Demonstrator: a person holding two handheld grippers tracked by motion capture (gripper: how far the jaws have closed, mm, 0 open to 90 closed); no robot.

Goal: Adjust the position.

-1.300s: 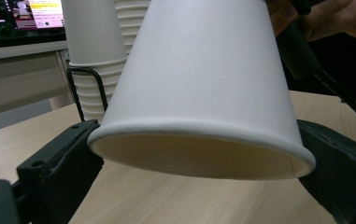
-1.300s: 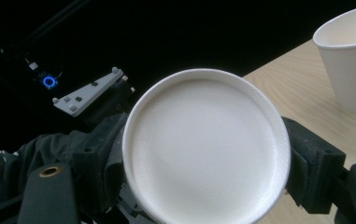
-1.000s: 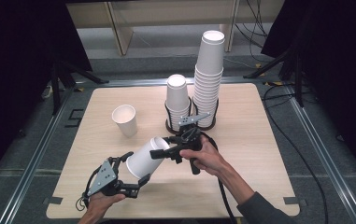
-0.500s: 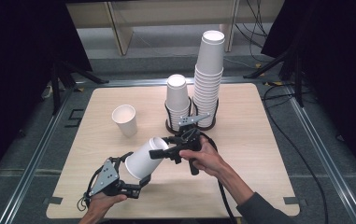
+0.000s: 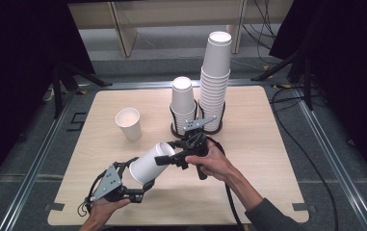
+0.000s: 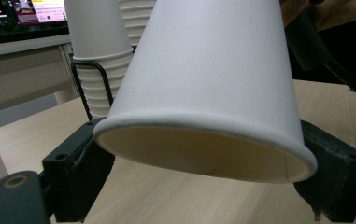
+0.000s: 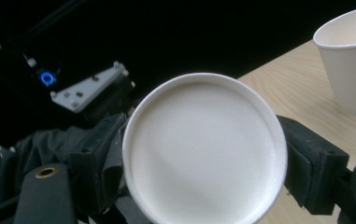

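paper cup (image 5: pixel 150 162) lying tilted above table (image 5: pixel 268 159), left gripper (image 5: pixel 134 189) just closed onto its rim end, right gripper (image 5: pixel 169 156) clamped on its base, near cup rack (image 5: pixel 196 126).

The paper cup (image 5: pixel 151 161) is showing a matt white, smooth surface; the table (image 5: pixel 253 144) is looking like pale wood grain; the cup holder (image 6: pixel 88 88) is appearing as black wire.
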